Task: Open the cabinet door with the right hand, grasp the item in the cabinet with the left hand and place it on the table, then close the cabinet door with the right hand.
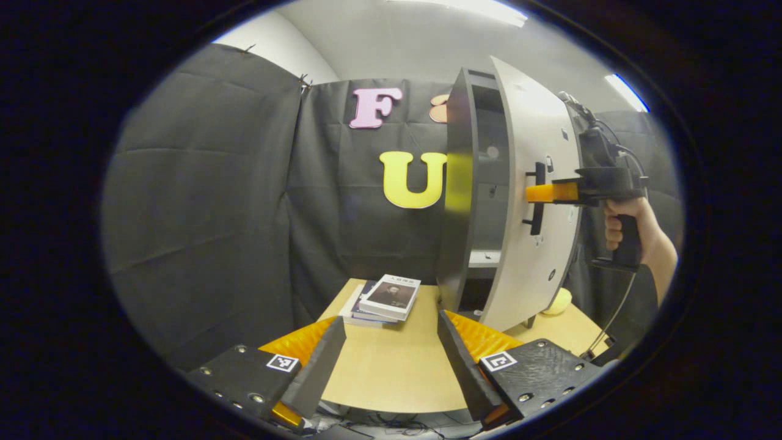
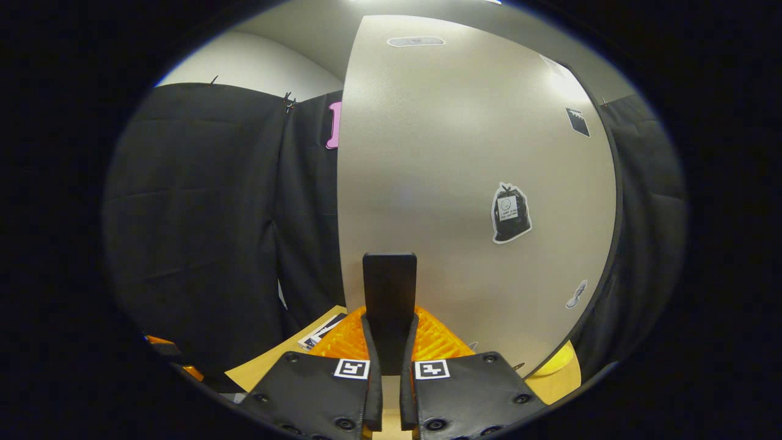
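The cabinet [image 1: 459, 183] stands on the table with its pale door [image 1: 540, 244] swung partly open. In the left gripper view, my right gripper [image 1: 537, 193] is shut on the door's black vertical handle [image 1: 537, 214], with a hand [image 1: 635, 232] holding it from the right. The right gripper view looks straight at the door [image 2: 464, 153]; the handle [image 2: 389, 287] is clamped between my right gripper [image 2: 390, 348] fingers. My left gripper [image 1: 391, 348] hovers open over the table's near edge, holding nothing. The cabinet's inside is dark, with one shelf [image 1: 486, 256]; I cannot make out an item there.
A small stack of books [image 1: 385, 298] lies on the wooden table [image 1: 391, 373] left of the cabinet. A yellow rounded object [image 1: 559, 302] sits on the table behind the open door. Stickers [image 2: 511, 212] dot the door's face. Black cloth walls close in the booth.
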Available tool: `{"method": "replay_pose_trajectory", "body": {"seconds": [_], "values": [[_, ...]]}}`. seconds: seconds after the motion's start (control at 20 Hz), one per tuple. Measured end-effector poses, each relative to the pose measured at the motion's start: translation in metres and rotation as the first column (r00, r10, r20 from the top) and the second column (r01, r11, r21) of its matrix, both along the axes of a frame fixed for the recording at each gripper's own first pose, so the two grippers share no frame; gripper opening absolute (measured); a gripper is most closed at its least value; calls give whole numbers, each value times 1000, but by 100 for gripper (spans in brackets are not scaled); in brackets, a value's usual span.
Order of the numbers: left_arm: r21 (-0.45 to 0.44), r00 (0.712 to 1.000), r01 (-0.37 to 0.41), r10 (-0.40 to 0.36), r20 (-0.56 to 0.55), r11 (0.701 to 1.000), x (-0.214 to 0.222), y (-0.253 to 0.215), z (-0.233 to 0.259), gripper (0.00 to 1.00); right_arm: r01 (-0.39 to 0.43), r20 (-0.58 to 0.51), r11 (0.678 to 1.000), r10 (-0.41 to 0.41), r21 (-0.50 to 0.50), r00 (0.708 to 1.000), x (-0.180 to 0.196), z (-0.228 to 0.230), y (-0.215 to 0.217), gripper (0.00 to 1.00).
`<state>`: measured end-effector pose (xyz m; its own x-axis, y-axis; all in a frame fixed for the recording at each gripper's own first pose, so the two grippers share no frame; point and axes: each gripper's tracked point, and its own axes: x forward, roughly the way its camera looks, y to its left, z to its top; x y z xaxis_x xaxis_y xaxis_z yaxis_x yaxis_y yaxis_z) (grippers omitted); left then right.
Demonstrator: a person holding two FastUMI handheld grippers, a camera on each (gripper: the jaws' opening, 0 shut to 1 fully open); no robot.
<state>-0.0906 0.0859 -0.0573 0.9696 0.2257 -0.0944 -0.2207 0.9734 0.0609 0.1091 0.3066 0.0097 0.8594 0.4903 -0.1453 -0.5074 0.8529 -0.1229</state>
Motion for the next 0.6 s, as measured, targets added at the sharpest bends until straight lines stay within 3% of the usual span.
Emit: {"method": "replay_pose_trajectory", "body": {"seconds": [0.25,0.6], "values": [[-21,999,37,-37,3,999,13,-19,0,92,-30,-11,999,31,10,999,-14,3,-11,13],[40,997,73,-73,-8,997,23,-35,0,91,-45,-30,999,45,25,999,-33,8,-27,12]]}}
